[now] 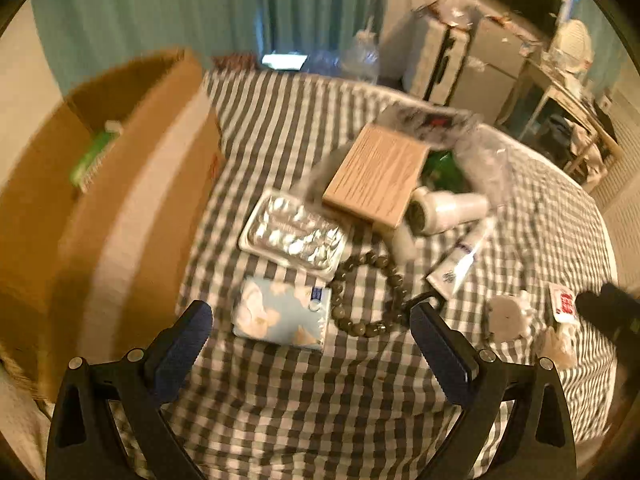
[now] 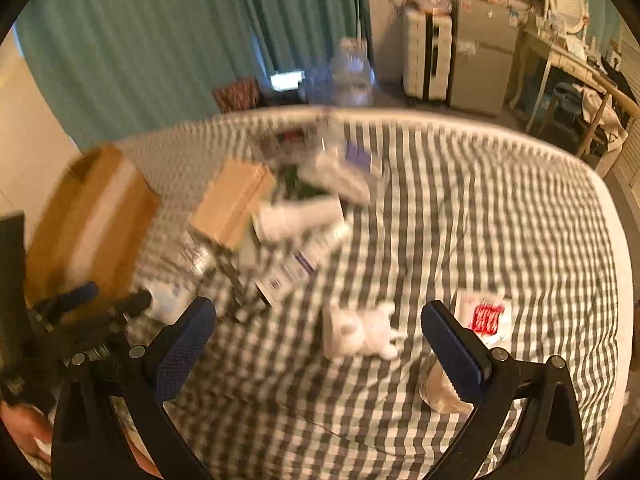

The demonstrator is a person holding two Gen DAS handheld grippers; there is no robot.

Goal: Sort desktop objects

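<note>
1. Left tongs (image 1: 311, 322) hang with jaws wide apart and empty; the tissue pack (image 1: 280, 318) lies on the bed (image 1: 320, 408) just ahead between them, long axis crossways.
2. Right tongs (image 2: 318, 318) likewise gape empty, nearest a small white toy (image 2: 362, 334).
3. Farther left stands the cardboard box (image 1: 120, 200), likely the destination.

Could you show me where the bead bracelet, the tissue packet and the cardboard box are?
bead bracelet (image 1: 370, 294): left wrist view, on its lower left beads.
tissue packet (image 1: 280, 314): left wrist view, middle of its blue wrapper.
cardboard box (image 1: 132, 208): left wrist view, on its near side wall.
</note>
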